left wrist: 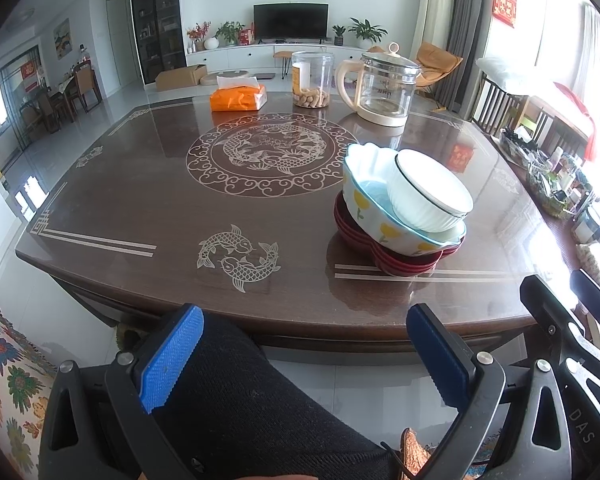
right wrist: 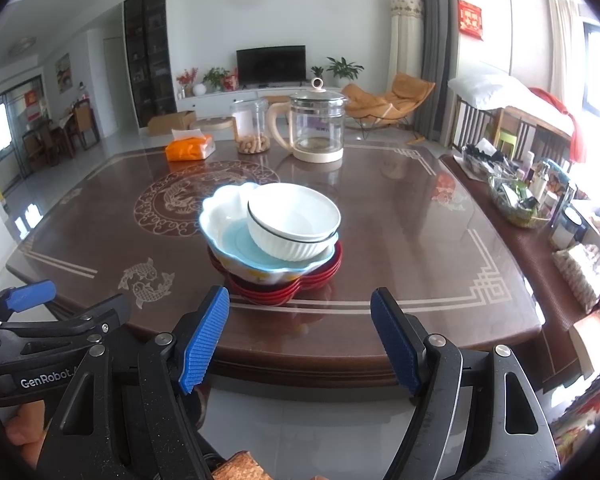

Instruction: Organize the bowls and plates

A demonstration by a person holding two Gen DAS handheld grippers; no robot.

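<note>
- A white bowl (right wrist: 294,220) leans inside a flowered bowl (right wrist: 236,236) on stacked red plates (right wrist: 284,286), near the table's (right wrist: 400,240) front edge.
- Right gripper (right wrist: 300,340) hangs before the table edge, angled down, jaws wide, empty.
- Left gripper (left wrist: 304,360) does likewise, jaws wide over a dark trouser leg (left wrist: 252,400).

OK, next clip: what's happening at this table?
A person holds two grippers back from the near edge of the wooden table, touching nothing. Both the left gripper and the right gripper are open and empty. The dishes are already stacked: a white ribbed bowl sits tilted inside a flower-painted scalloped bowl, which rests on a pile of red plates.
</note>
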